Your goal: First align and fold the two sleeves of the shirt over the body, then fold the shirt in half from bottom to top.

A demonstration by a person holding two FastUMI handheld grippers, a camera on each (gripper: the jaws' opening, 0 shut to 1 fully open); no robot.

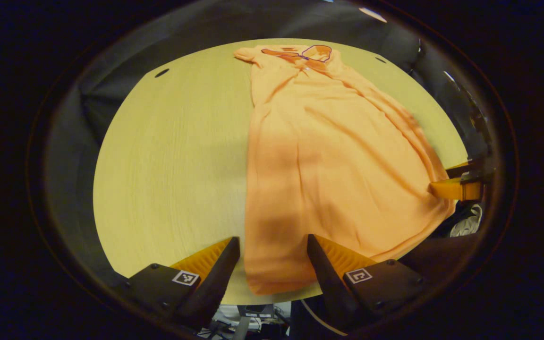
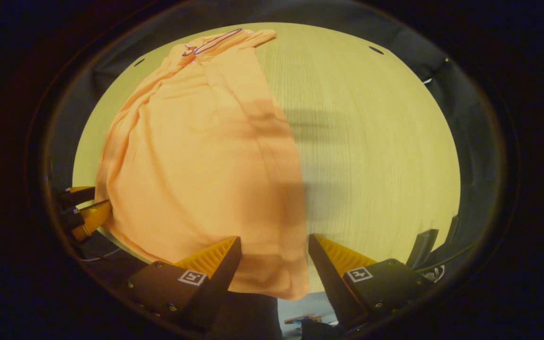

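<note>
1. The left gripper (image 1: 273, 257) is holding its fingers wide apart, pinching nothing. The bottom left corner of the orange shirt (image 1: 333, 165) is lying between them, at the near edge of the table (image 1: 173, 165).
2. The right gripper (image 2: 274, 257) is also standing wide open, with the shirt's bottom right corner lying between its fingers.
3. The shirt is lying long and narrow on the wooden table, its collar (image 1: 317, 52) pointing away at the far end.
</note>
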